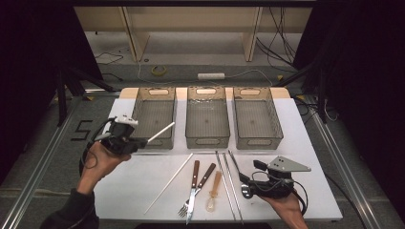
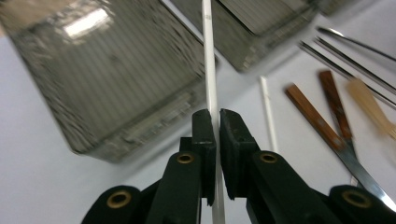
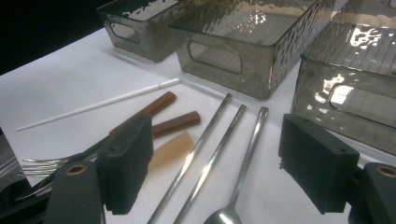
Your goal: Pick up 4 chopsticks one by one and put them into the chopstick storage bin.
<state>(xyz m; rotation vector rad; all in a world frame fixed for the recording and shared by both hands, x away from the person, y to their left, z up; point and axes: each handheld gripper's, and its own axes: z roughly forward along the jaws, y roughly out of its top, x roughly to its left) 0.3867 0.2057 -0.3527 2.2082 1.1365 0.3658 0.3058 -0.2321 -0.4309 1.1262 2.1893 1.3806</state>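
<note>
Pinching a white chopstick (image 2: 211, 88) between its black jaws, the left hand-held gripper (image 1: 138, 141) hung above the bench (image 1: 124, 186) at the near left corner of the left bin (image 1: 154, 117). In the left gripper view the stick ran straight through the closed jaws toward twelve o'clock, its far end over that bin's wall. In the high view its free end pointed to about two o'clock from the gripper, across the bin's near rim.

A second white chopstick (image 1: 169, 182) lay flat on the bench, down at about five o'clock from the left hand-held gripper and well apart from it. Beside it lay a fork (image 1: 191, 191), a knife (image 1: 201, 186) and a pale spoon (image 1: 213, 191), then long metal utensils (image 1: 229, 183).

The right hand-held gripper (image 3: 215, 158) rested at the bench's near right, its jaws spread wide with nothing between the pads, the metal utensils lying below the gap.
</note>
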